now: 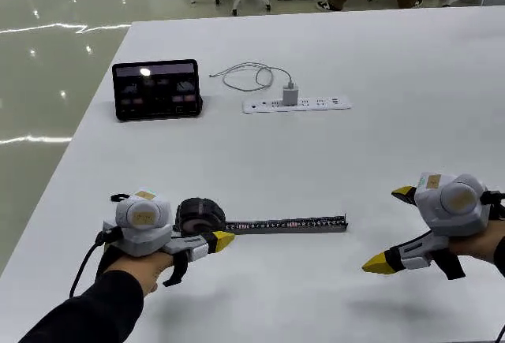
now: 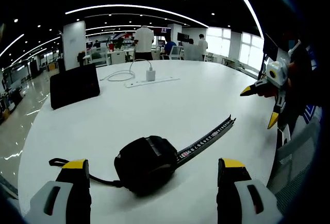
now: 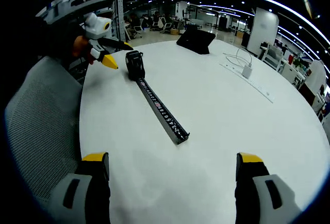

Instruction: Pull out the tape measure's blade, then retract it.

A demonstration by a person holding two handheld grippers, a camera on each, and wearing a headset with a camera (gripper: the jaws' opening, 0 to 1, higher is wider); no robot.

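A black tape measure point(image 1: 200, 215) lies on the white table point(image 1: 331, 162) at the near left, its blade point(image 1: 288, 225) pulled out to the right and lying flat. My left gripper point(image 1: 208, 228) is open around the case point(image 2: 147, 163), one jaw on either side, not closed on it. The right gripper point(image 1: 390, 229) hovers open to the right of the blade's end point(image 3: 180, 136), apart from it, with nothing between its fingers. In the right gripper view the blade point(image 3: 157, 108) runs away to the case point(image 3: 135, 62) and the left gripper point(image 3: 105, 54).
A dark tablet point(image 1: 156, 89) stands at the back left. A white power strip point(image 1: 296, 104) with a charger and looped cable lies mid-table. The table's left edge point(image 1: 75, 146) runs close to my left hand. Office chairs and a person's legs are beyond the far edge.
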